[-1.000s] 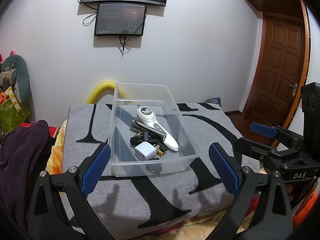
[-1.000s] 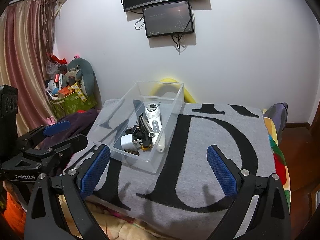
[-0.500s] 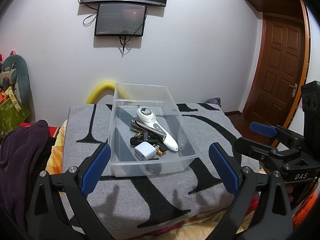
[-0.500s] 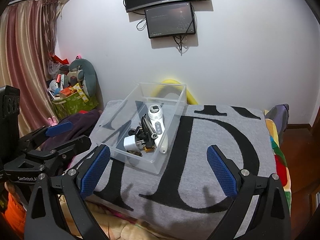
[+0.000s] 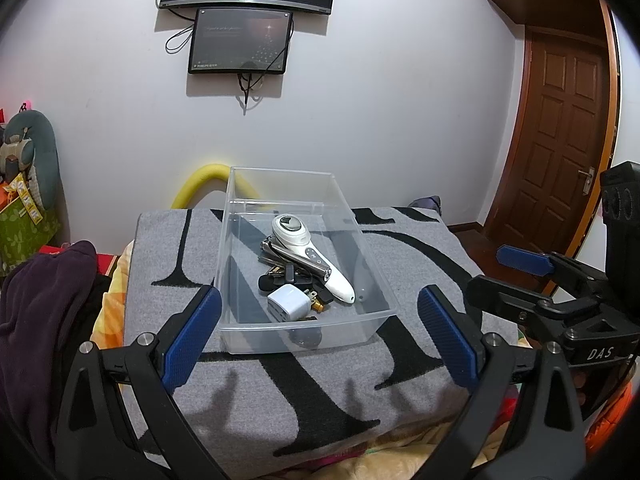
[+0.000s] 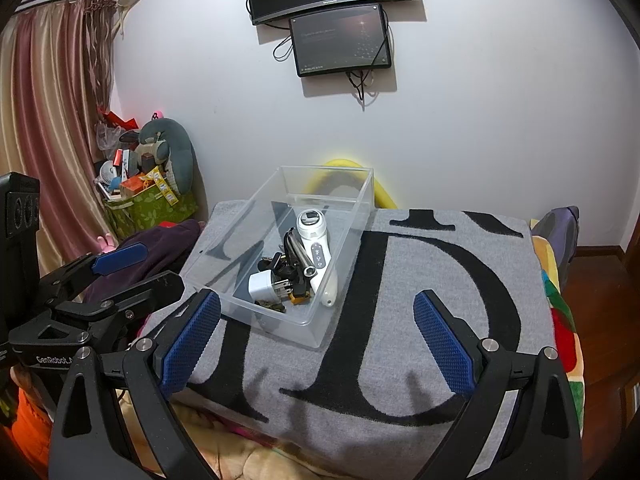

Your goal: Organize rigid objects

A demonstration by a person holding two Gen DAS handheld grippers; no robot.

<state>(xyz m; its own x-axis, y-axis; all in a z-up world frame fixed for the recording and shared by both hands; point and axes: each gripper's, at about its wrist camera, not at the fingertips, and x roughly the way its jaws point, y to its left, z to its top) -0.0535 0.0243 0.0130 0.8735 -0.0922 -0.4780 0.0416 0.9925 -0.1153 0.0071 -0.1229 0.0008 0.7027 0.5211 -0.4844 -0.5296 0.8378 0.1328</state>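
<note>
A clear plastic bin (image 5: 244, 248) (image 6: 352, 216) stands on a grey blanket with black letters (image 5: 320, 380) (image 6: 460, 280). In it lie a white handheld device (image 5: 304, 248) (image 6: 318, 248), a white charger plug (image 5: 288, 302) (image 6: 260, 284), and dark keys and small items (image 5: 288, 274) (image 6: 280, 264). My left gripper (image 5: 320, 336) is open and empty, short of the bin's near wall. My right gripper (image 6: 316, 340) is open and empty, near the bin's near right corner. Each gripper shows in the other's view, the right one (image 5: 560, 292) and the left one (image 6: 100, 280).
A yellow foam tube (image 5: 204, 184) curves behind the bin by the white wall. A dark purple garment (image 5: 40, 300) lies left of the blanket. A green bag with toys (image 6: 148, 200) stands by the curtain. A wooden door (image 5: 560, 140) is at right.
The right wrist view has shifted slightly, so the bin sits a little further right and up in it. The left view is nearly the same. Both grippers stay open.
</note>
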